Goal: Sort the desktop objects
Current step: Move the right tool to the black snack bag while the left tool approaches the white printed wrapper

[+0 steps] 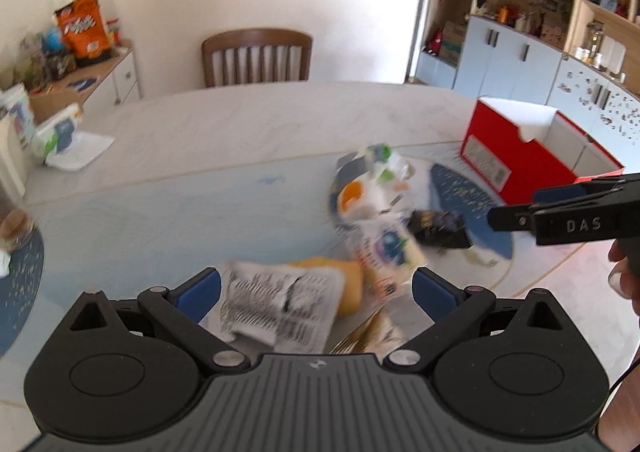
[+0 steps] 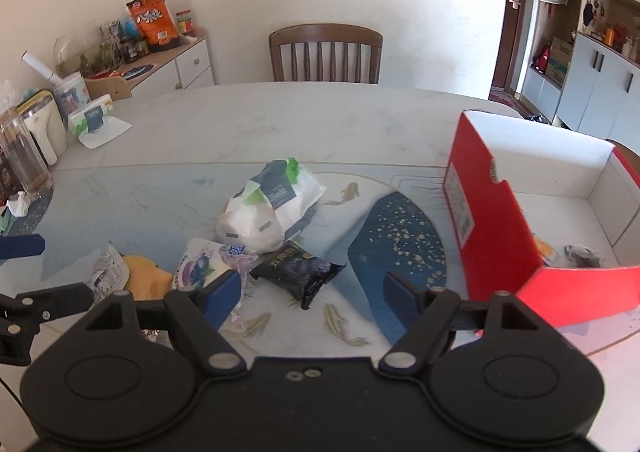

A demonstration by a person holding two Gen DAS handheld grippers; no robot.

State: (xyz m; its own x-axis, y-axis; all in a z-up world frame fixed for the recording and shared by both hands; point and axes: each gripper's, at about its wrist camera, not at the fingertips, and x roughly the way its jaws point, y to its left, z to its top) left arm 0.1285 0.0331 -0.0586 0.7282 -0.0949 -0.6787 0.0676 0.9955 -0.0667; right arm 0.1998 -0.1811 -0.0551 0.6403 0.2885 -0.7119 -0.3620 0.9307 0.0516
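Wrappers (image 1: 280,304) apparently between left gripper (image 1: 316,292) fingers, spread apart, view blurred

The open cardboard box (image 2: 496,220) is red outside, white inside. The flat foil packet (image 2: 298,272) is black with gold print. The marbled table (image 2: 280,120) is pale grey.

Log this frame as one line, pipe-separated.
phase: approach | left gripper: open over wrapper pile | right gripper: open, empty, near black packet | red box: holds scraps

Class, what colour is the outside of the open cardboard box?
Red outside, white inside; clearest in the right wrist view.
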